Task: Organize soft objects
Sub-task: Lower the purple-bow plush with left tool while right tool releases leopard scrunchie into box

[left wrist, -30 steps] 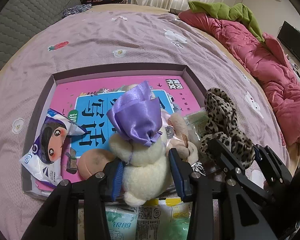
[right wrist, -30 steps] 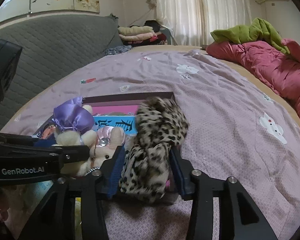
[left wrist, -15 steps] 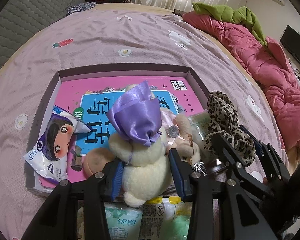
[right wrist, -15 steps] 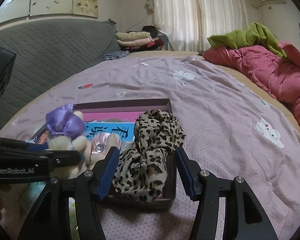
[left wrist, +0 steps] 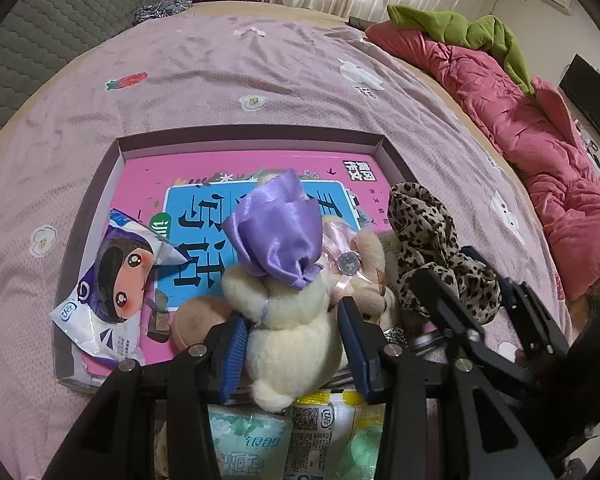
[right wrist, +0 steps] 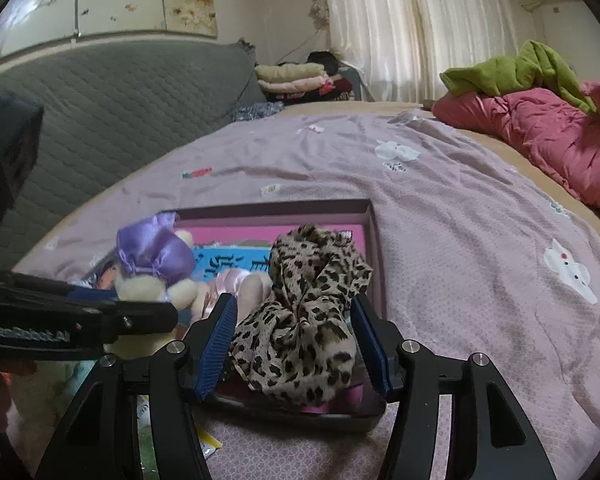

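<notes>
A cream plush toy with a purple satin bow hangs over the near edge of a shallow dark box. My left gripper is shut on its body. A leopard-print cloth lies slumped in the box's near right corner. My right gripper straddles the cloth with its jaws opening, and the blue pads stand off it. The left wrist view shows the cloth with the right gripper behind it. In the right wrist view the left gripper enters from the left with the plush.
Inside the box lie a pink and blue book, a snack packet with a cartoon face and a second plush with a pink ribbon. Tissue packs sit just below the box. A pink quilt fills the bed's right side.
The right gripper's jaws have spread and let go of the leopard cloth, which has sagged into the box corner. The left gripper keeps its hold on the plush and has barely moved.
</notes>
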